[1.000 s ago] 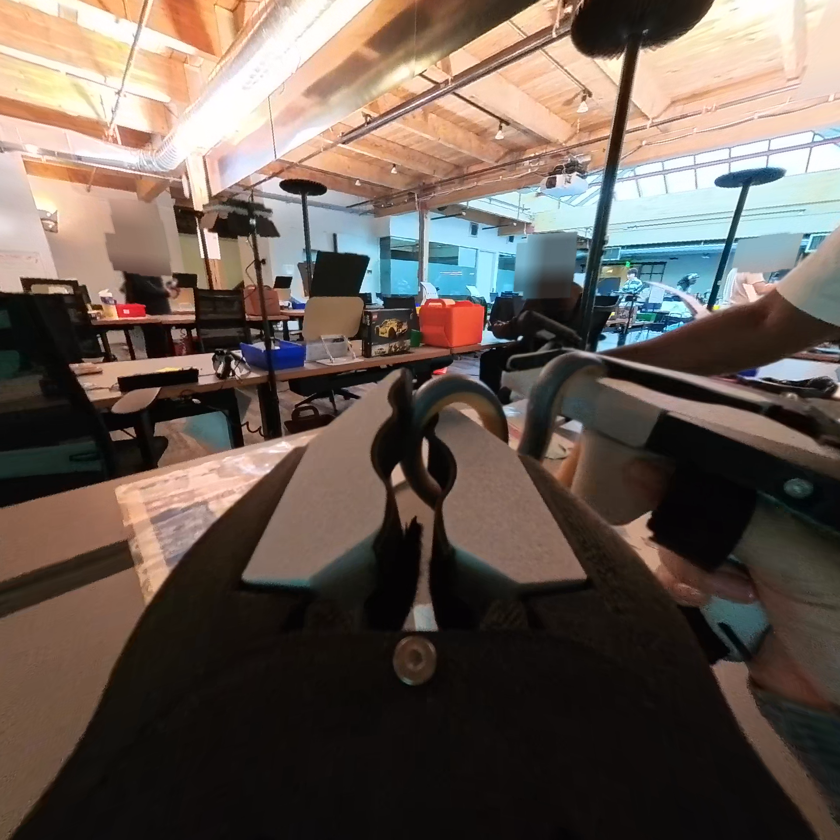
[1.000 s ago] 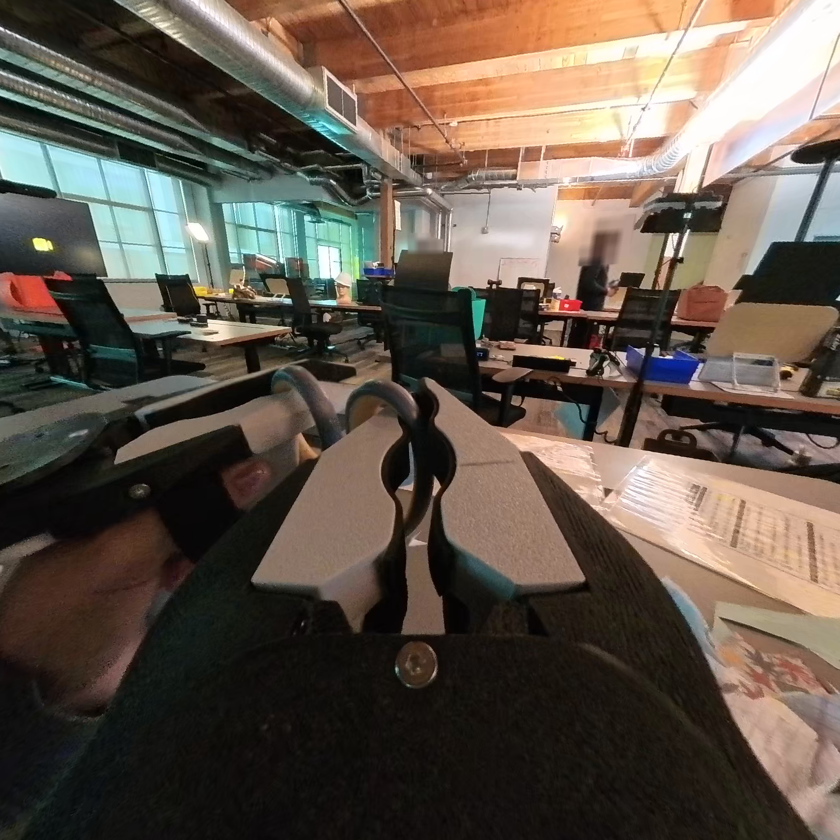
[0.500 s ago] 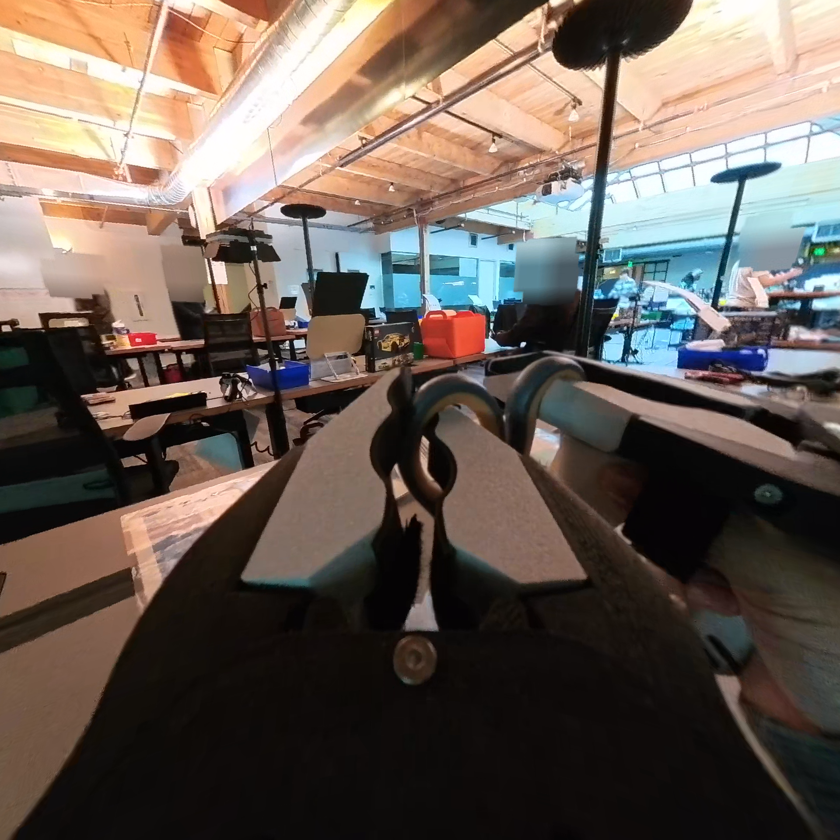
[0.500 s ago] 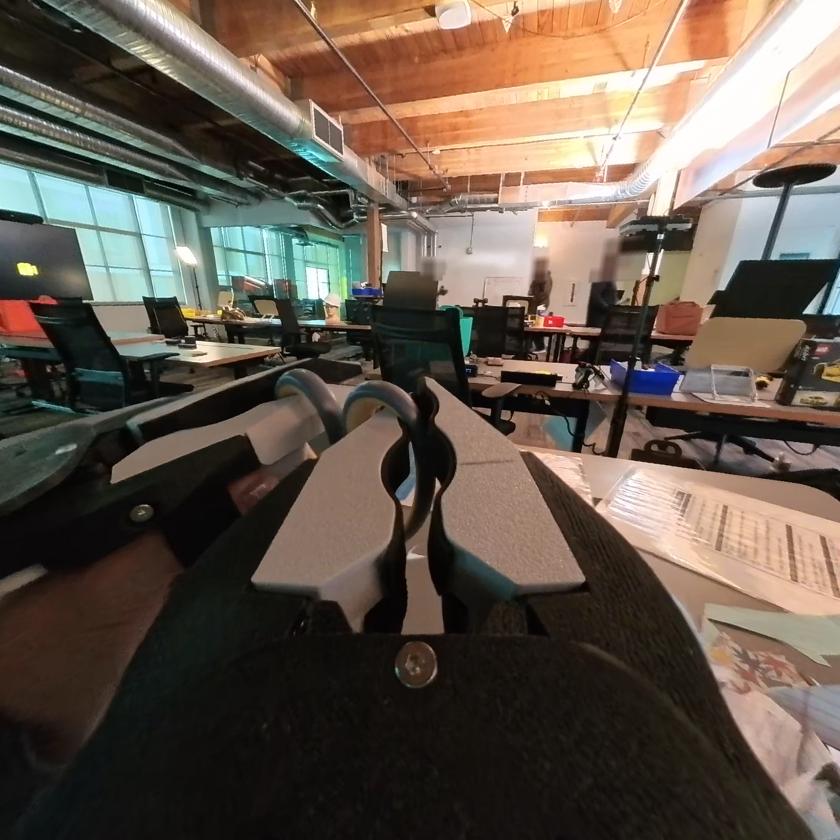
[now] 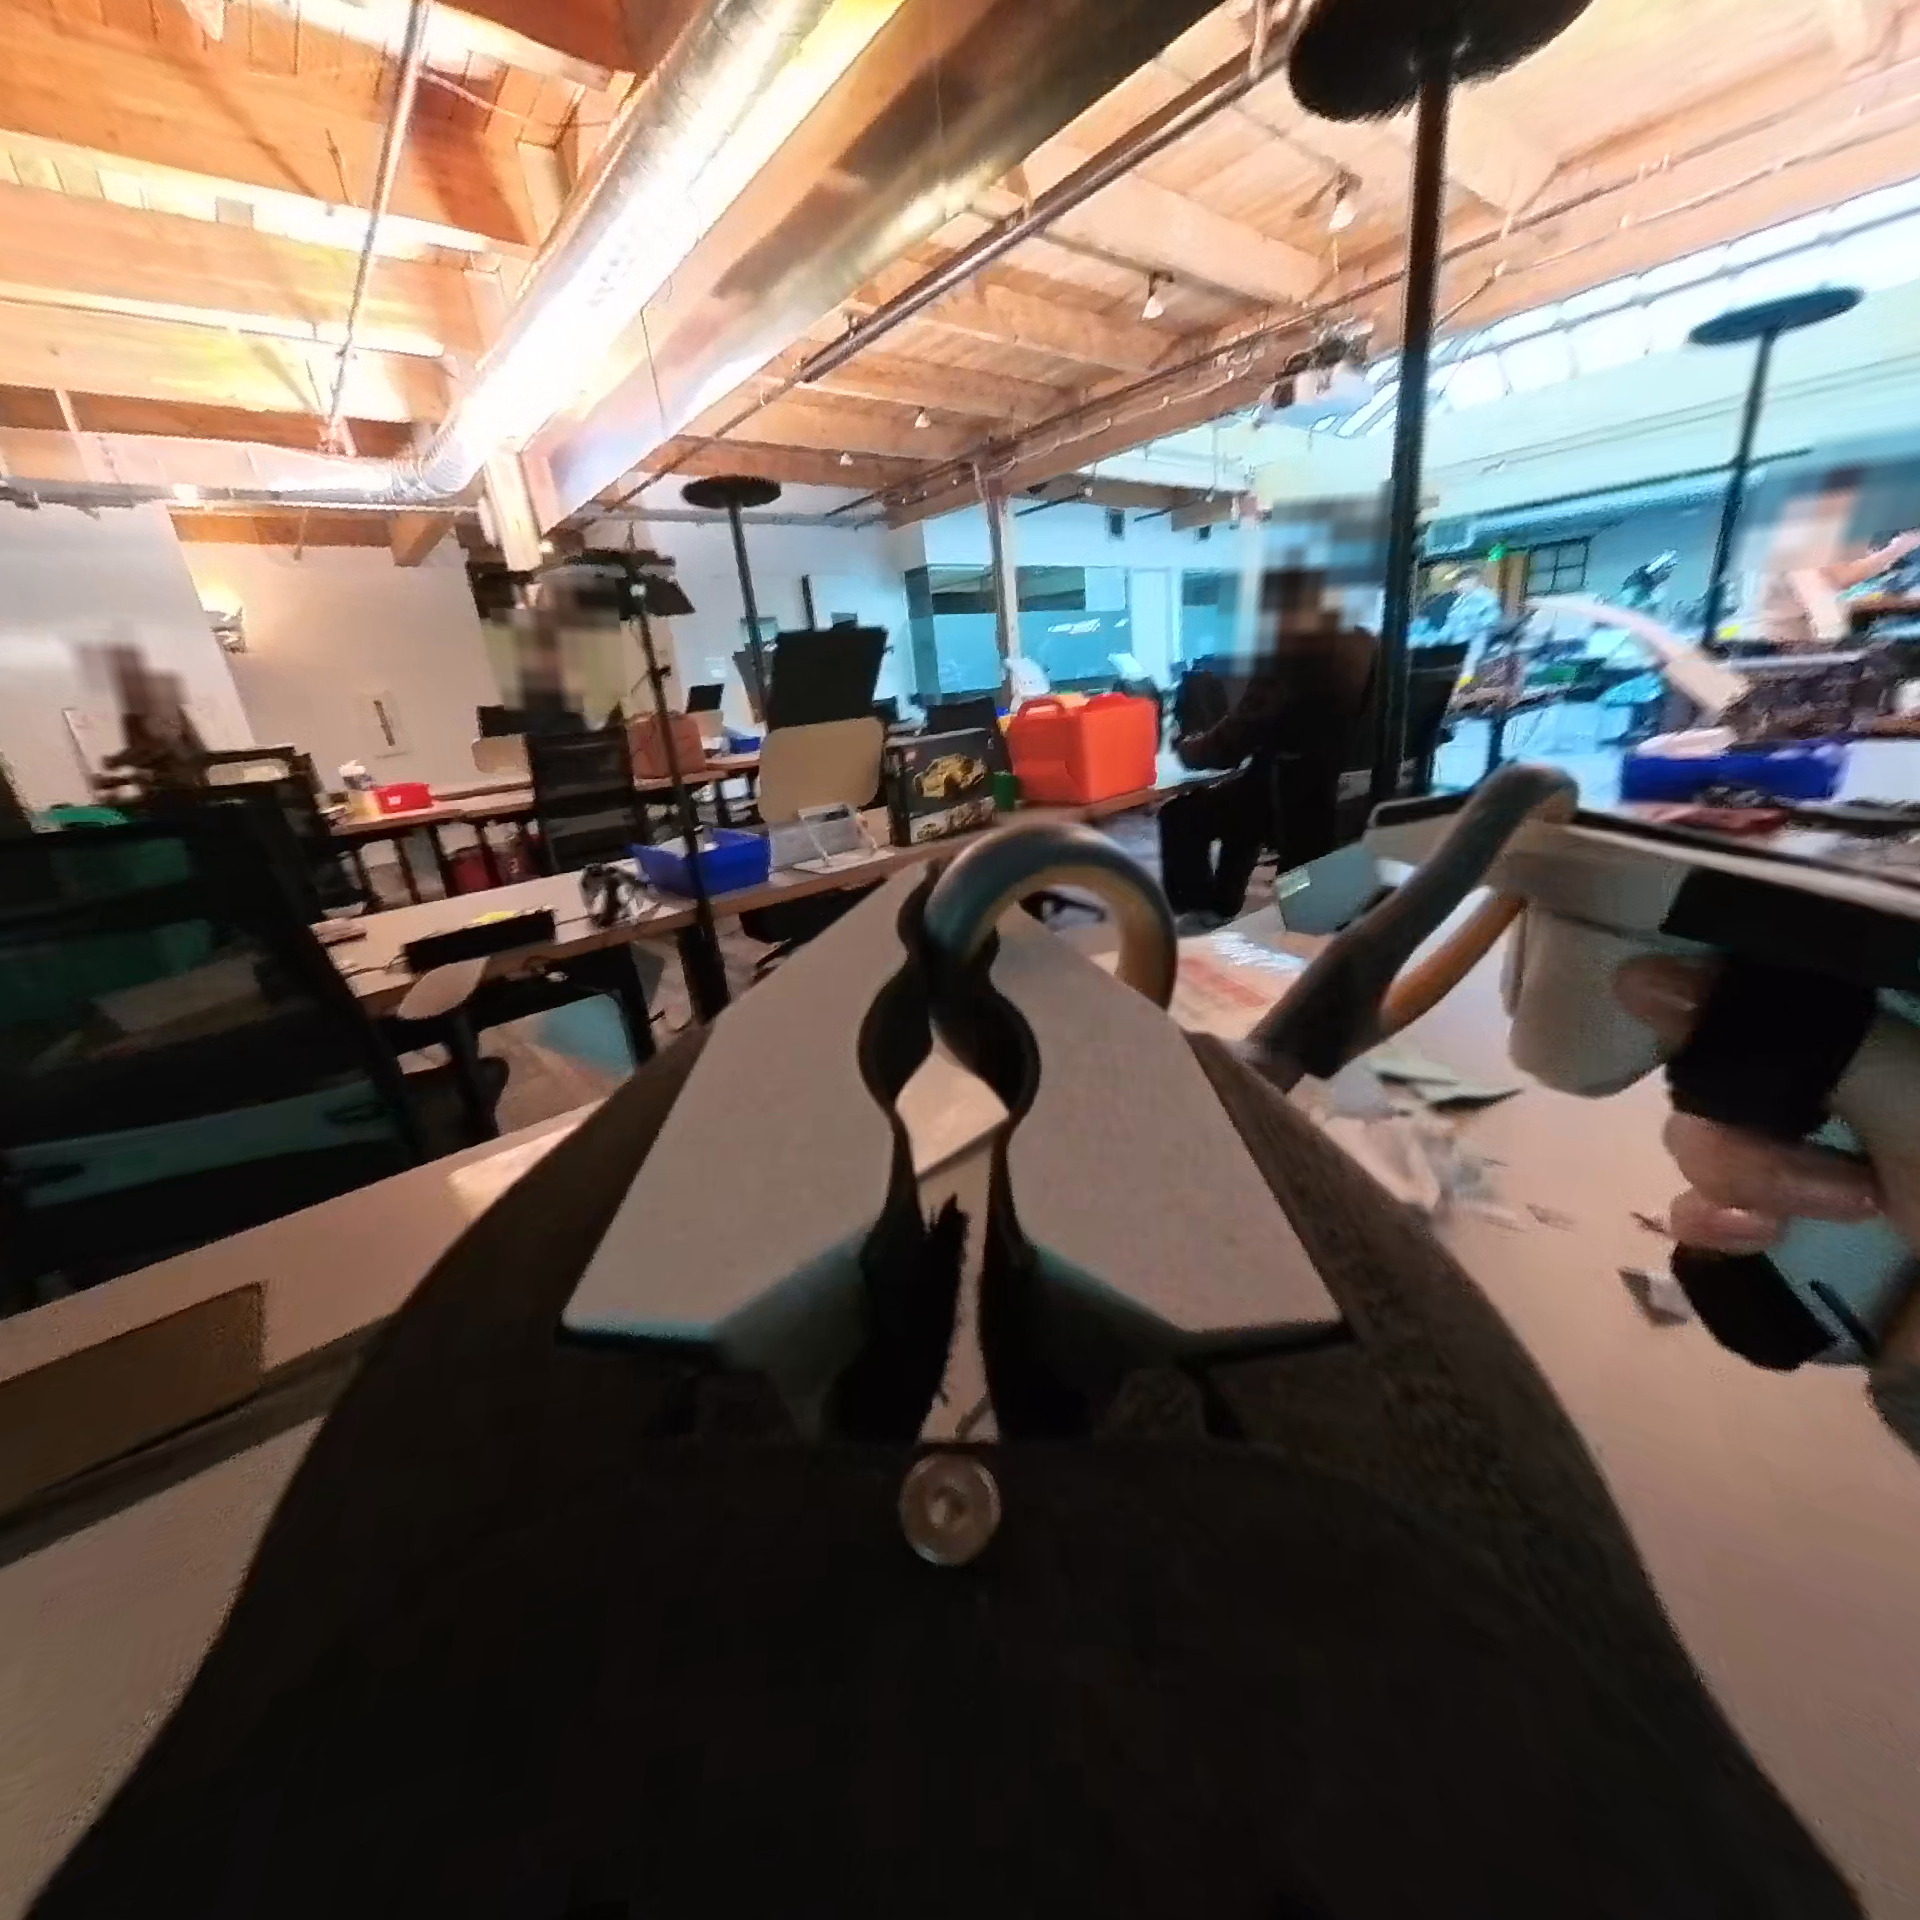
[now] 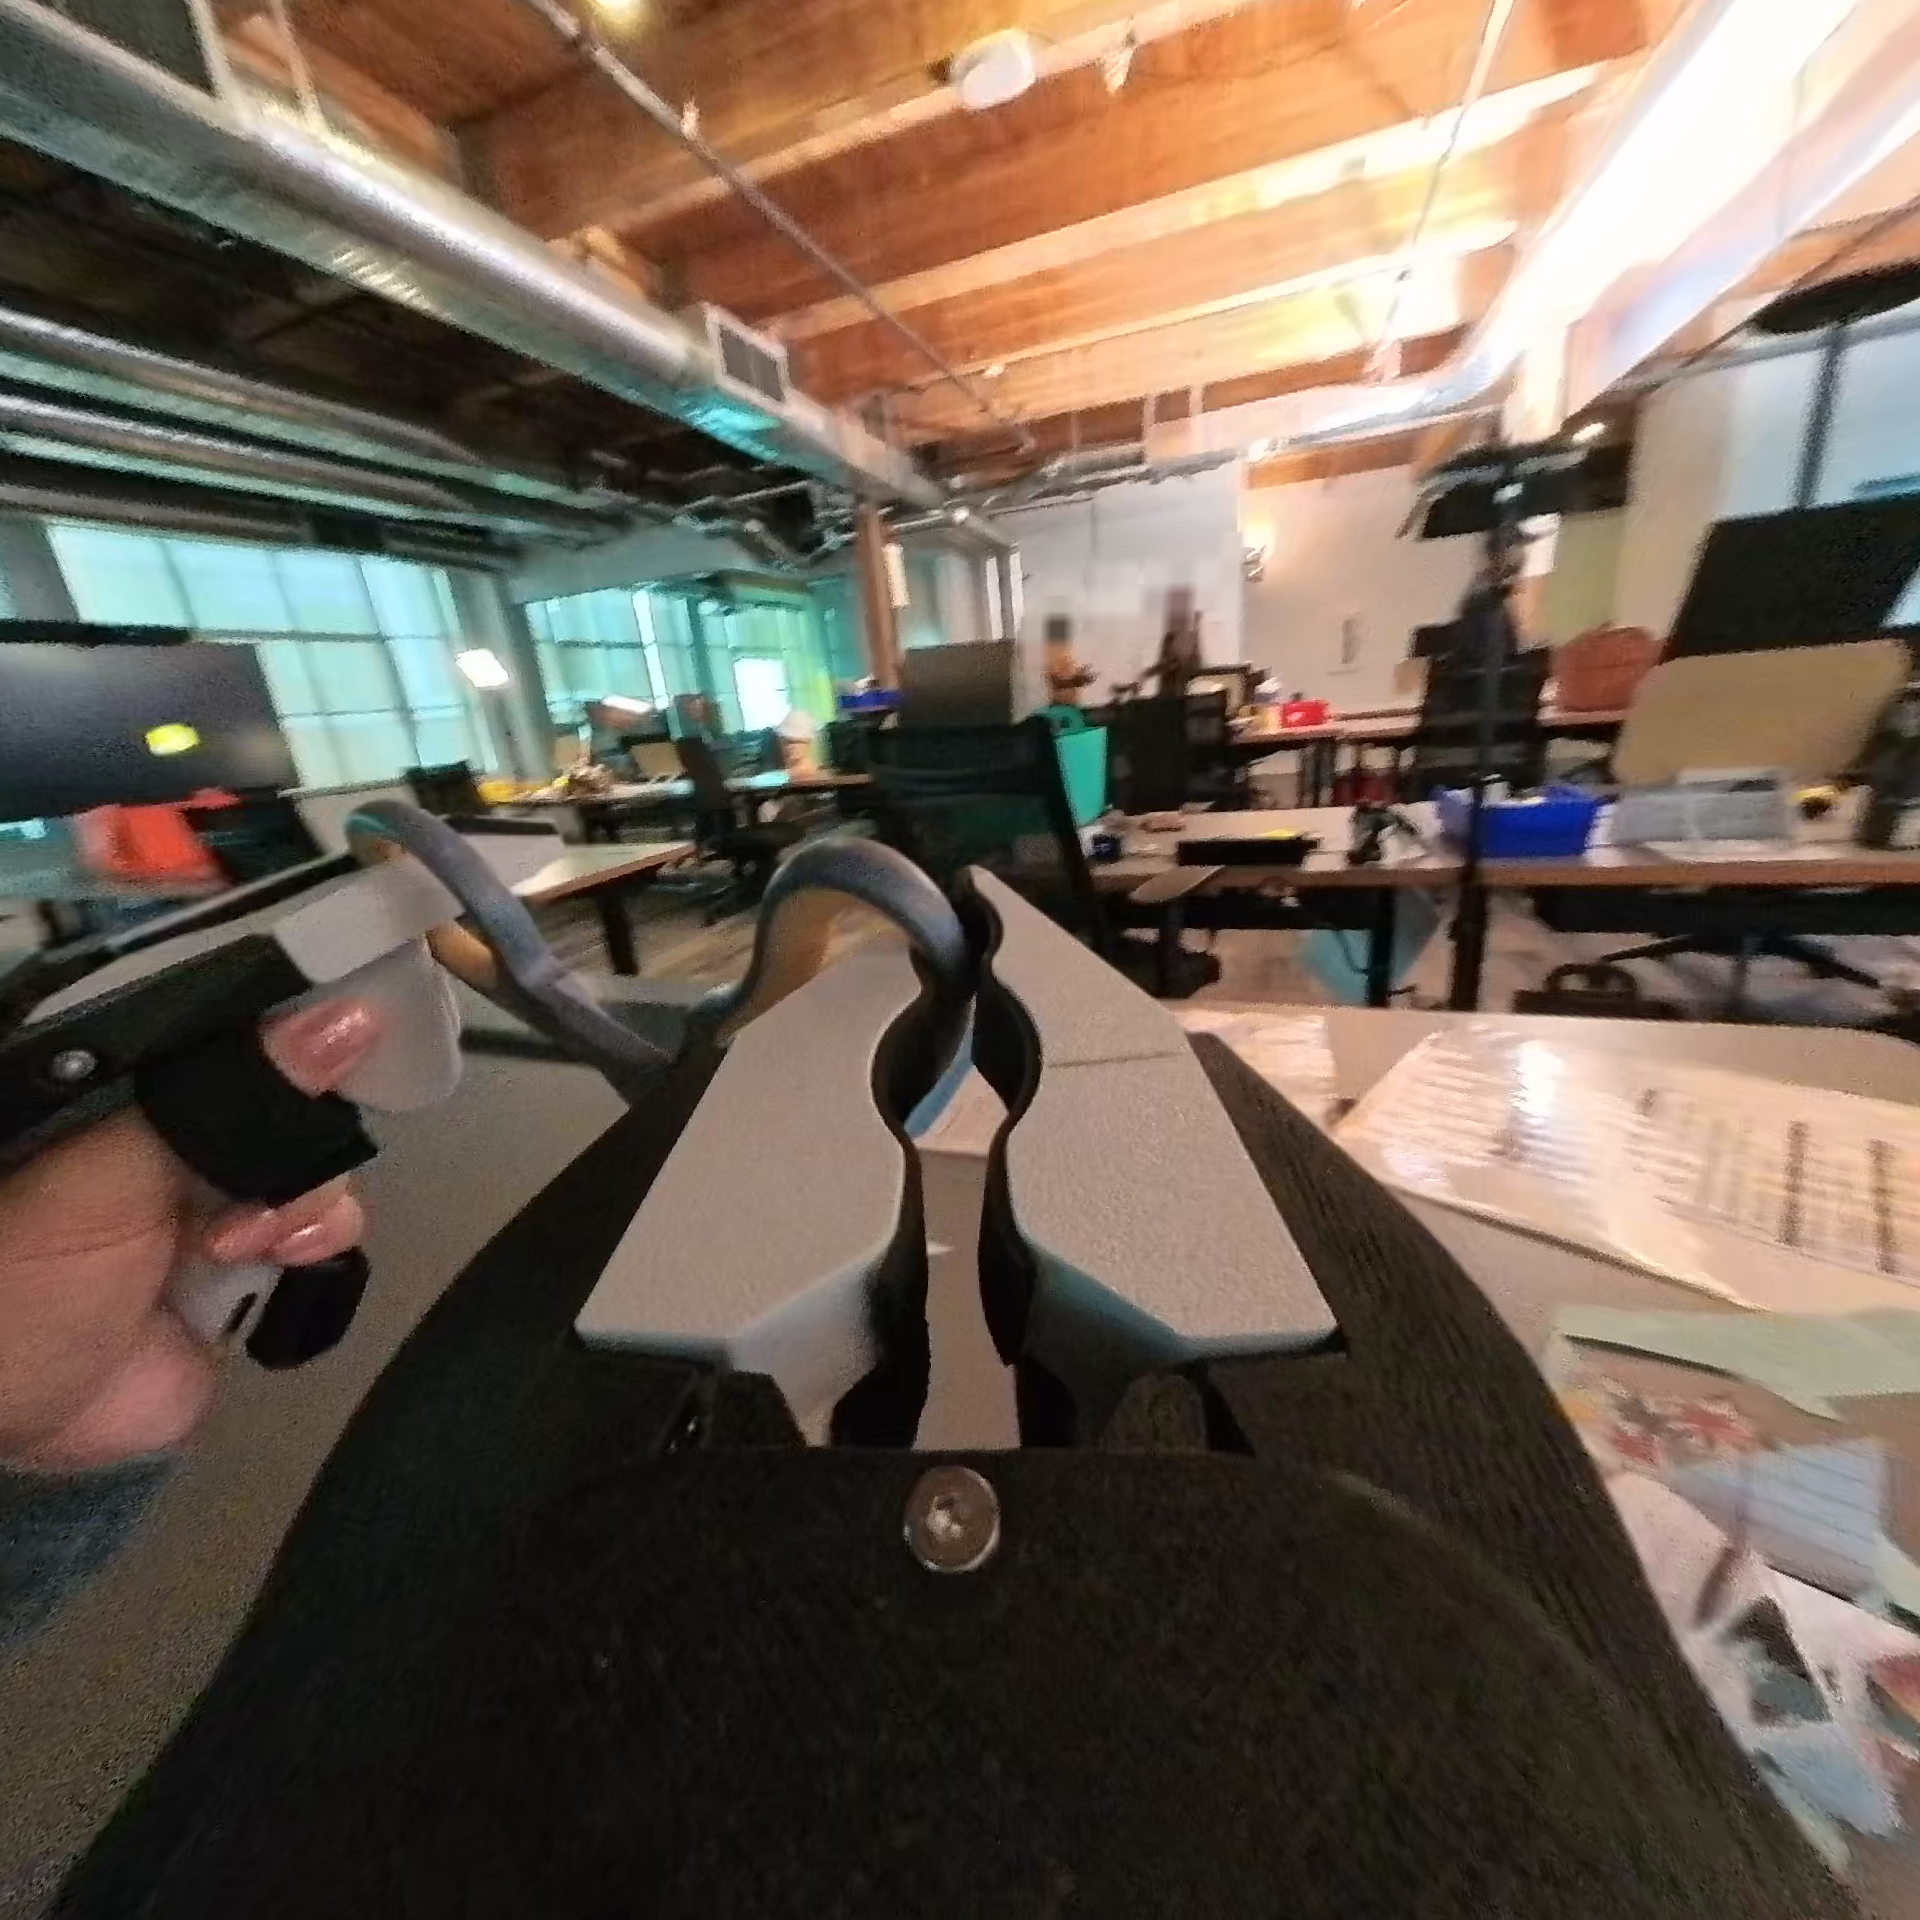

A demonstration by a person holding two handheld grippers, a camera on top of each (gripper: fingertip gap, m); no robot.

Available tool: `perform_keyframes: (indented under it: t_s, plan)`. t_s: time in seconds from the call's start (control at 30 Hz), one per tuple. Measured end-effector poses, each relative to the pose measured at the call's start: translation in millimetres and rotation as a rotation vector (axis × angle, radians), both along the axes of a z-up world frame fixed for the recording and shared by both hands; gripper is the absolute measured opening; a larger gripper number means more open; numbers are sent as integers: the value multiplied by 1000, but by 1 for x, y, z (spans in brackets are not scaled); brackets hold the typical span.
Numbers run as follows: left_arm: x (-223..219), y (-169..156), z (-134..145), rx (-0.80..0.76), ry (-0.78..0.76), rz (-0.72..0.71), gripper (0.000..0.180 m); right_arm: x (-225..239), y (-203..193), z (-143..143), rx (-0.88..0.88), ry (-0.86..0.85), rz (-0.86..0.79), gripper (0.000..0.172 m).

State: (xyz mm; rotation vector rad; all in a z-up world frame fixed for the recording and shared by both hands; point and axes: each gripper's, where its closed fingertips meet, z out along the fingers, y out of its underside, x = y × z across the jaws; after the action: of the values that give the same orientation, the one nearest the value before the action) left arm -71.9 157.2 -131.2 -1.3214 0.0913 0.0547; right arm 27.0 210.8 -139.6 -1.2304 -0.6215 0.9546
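I hold a pair of scissors with grey-blue handle loops between both grippers. In the left wrist view my left gripper (image 5: 940, 935) is shut on one handle loop (image 5: 1049, 883). The right gripper (image 5: 1590, 987), held by a hand, grips the other loop (image 5: 1455, 904) to the right. In the right wrist view my right gripper (image 6: 971, 914) is shut on its loop (image 6: 862, 894). The left gripper (image 6: 374, 966) holds the far loop (image 6: 478, 904) at left. The two loops stand well apart. The blades are hidden behind the grippers.
Below lies a grey table (image 5: 1610, 1507) with printed sheets (image 6: 1662, 1164) and paper scraps (image 5: 1444, 1174) to the right. Beyond are office desks, black chairs (image 6: 966, 821), a blue bin (image 5: 701, 862), an orange box (image 5: 1081, 748), light-stand poles (image 5: 1408, 520) and people farther off.
The two grippers have moved apart, so the scissor handle loops have spread wider. Both views shifted and blurred a little. Both grasps stayed shut on their loops.
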Motion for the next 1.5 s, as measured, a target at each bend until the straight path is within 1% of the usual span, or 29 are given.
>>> perform_keyframes:
  t_s: [0.07,0.23,0.33,0.4,0.5,0.6,0.8,0.93,1.1,1.5]
  plan:
    - [-4,-17,-5,-44,32,51,0,-10,-11,-4,-2,-46,71,0]
    - [-16,-75,-25,-132,73,153,0,-45,-48,-22,-36,-138,297,0]
    - [-26,-97,-36,-181,43,209,0,-63,-63,-31,-35,-160,354,0]
    - [-33,-103,-45,-198,14,234,0,-70,-67,-35,-7,-173,336,0]
    - [-40,-103,-59,-217,-16,255,0,-75,-65,-39,29,-190,285,0]
    - [-42,-99,-70,-238,-44,256,0,-79,-61,-44,9,-188,273,0]
    - [-42,-95,-76,-237,-92,247,0,-91,-62,-43,-6,-153,277,0]
    - [-39,-99,-72,-214,-100,272,0,-101,-68,-40,-3,-156,295,0]
    - [-34,-100,-64,-176,-111,258,0,-102,-77,-34,-2,-134,323,0]
    - [-13,-106,-37,-63,-64,203,0,-106,-122,-15,102,-128,385,0]
